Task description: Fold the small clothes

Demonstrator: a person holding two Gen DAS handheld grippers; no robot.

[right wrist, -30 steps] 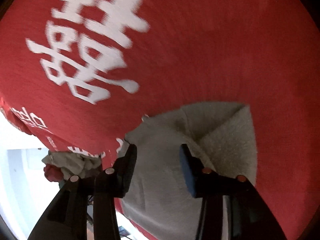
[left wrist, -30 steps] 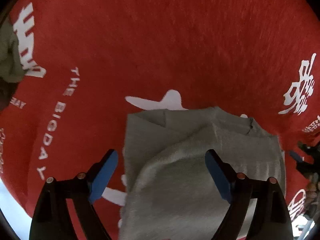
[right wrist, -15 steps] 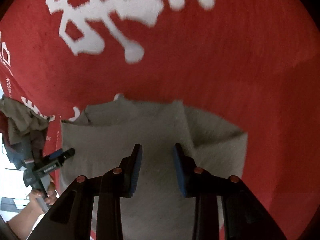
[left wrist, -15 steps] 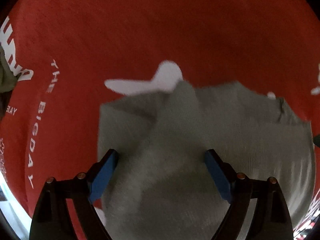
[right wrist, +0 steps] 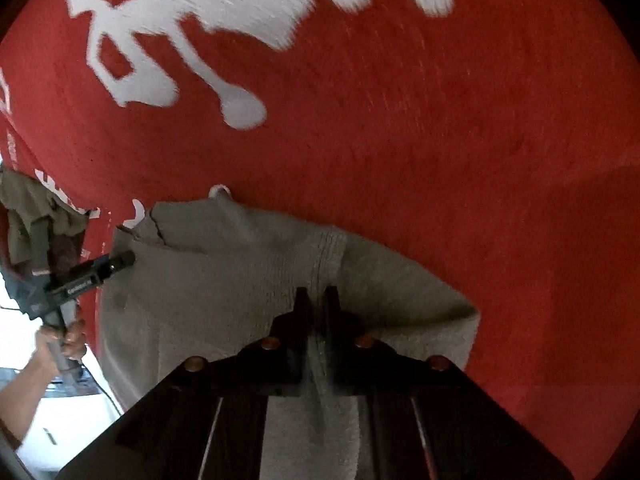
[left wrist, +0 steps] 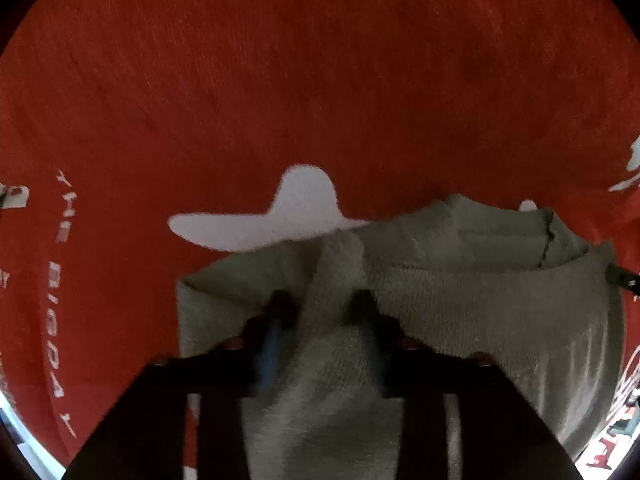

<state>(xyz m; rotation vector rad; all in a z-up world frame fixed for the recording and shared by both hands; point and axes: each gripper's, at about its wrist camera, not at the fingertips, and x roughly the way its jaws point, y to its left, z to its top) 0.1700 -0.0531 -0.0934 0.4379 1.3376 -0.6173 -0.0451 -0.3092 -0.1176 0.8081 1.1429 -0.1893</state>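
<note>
Both grippers just closed, the left gripper (left wrist: 320, 310) and right gripper (right wrist: 316, 300) each pinching a ridge of the grey sweater (right wrist: 224, 276) near the red cloth's (right wrist: 440, 160) front edge, so I'd lift evenly.

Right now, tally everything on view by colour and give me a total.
Grey: 1, the garment
Red: 1, the printed cloth under it
Olive: 1, the crumpled pile at the cloth's edge
Black: 2, the left gripper and right gripper, both pinching the garment
Total: 5
</note>
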